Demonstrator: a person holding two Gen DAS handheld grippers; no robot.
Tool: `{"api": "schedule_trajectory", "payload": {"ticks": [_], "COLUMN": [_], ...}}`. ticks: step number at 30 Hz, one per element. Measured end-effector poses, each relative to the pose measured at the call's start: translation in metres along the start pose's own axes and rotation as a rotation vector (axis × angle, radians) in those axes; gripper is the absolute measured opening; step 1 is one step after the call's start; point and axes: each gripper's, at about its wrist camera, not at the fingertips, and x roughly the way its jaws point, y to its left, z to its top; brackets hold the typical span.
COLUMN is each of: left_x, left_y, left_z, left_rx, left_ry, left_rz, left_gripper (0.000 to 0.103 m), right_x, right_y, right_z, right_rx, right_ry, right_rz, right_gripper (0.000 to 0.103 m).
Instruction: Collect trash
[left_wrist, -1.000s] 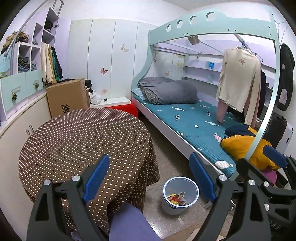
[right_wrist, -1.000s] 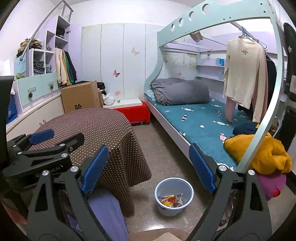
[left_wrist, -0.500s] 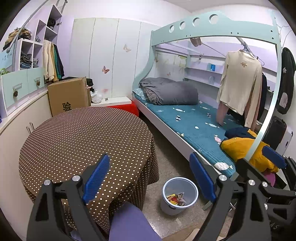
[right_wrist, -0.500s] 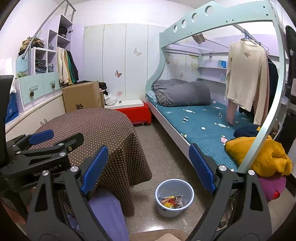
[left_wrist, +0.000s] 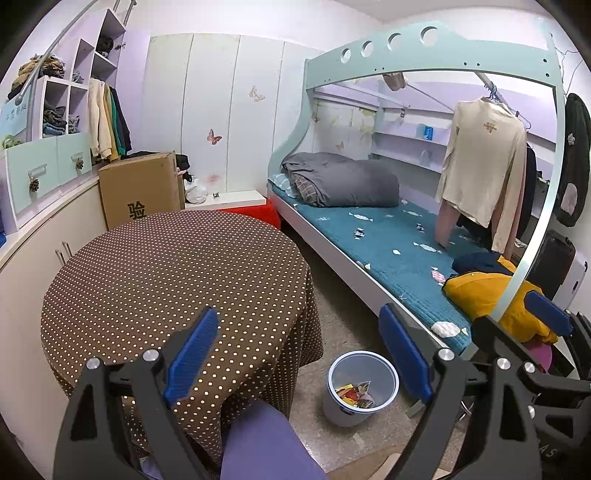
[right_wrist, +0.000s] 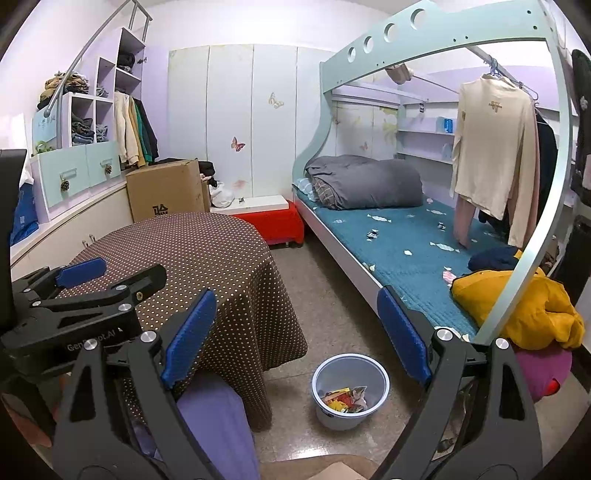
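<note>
A small white bin stands on the floor between the round table and the bed, with colourful wrappers inside; it also shows in the right wrist view. Several small wrappers lie scattered on the teal mattress, also in the right wrist view. My left gripper is open and empty, held above the table edge and bin. My right gripper is open and empty, above the floor near the bin. The left gripper shows at the left of the right wrist view.
A round table with a brown polka-dot cloth fills the left. A purple chair seat is just below. A bunk-bed frame, yellow jacket, grey duvet, cardboard box and red stool surround the floor strip.
Both views have drifted slightly; the bin and table sit a little differently in frame. Both grippers stay open and empty.
</note>
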Motion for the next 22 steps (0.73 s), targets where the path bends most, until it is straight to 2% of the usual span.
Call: {"api": "schedule_trajectory", "payload": {"ticks": [22], "left_x": [0.011], "left_y": [0.000], "left_z": [-0.002], "left_rx": [0.001], "left_ry": [0.034], "left_rz": [0.026], "left_gripper": [0.087], "right_x": [0.010], "right_y": [-0.004], "right_z": [-0.001], "right_rx": [0.004], "right_ry": [0.019], "right_rz": [0.031], "right_gripper": [0.087]}}
